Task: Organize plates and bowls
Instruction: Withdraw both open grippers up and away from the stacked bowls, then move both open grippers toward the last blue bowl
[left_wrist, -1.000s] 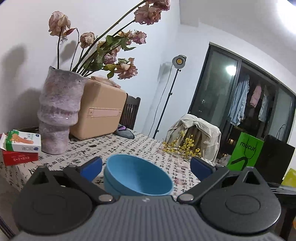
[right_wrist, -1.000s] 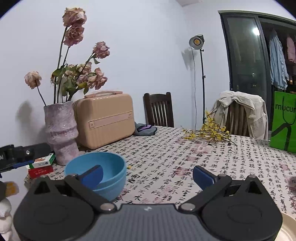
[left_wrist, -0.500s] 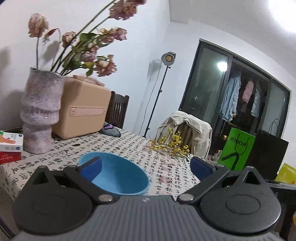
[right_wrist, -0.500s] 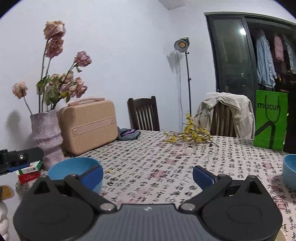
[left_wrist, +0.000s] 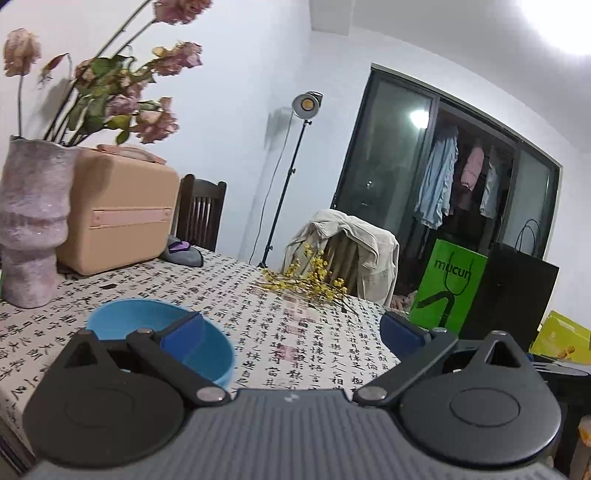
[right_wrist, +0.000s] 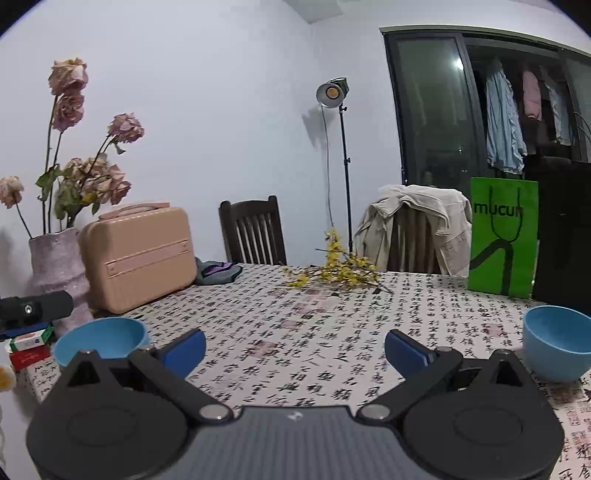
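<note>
Calligraphy-print tablecloth (right_wrist: 295, 354) covers the table; white walls, dark glass doors behind.

Task things, placed w/ ref to the vase (right_wrist: 55, 273): near blue bowl (right_wrist: 101, 338) sits just in front of the vase, a bit to its right, upright on the cloth. Second blue bowl (right_wrist: 556, 347) is well apart from the vase, at the far right side of the table, also upright. No plates in either view.

Progress, as a judgement: early. Bowls aren't stacked or grouped, neither one is gripped, so gathering them is still to do; plates can't be assessed.

Left gripper (left_wrist: 291, 330): jaws spread wide, nothing between them. Near blue bowl (left_wrist: 159, 332) lies under/behind its left finger, not clamped. Right gripper (right_wrist: 295, 347): also spread wide, empty, over bare cloth between the two bowls.

Outward from the vase: tan case (right_wrist: 138, 254) just right of it, yellow sprigs (right_wrist: 332, 275) further right mid-table, green bag (right_wrist: 502, 236) well right.

View diffs: right wrist shows both bowls plus the small boxes (right_wrist: 29, 345) beside the vase base; left wrist shows only the near bowl, closer up, and a yellow box (left_wrist: 561, 338) off the table's far-right edge.
</note>
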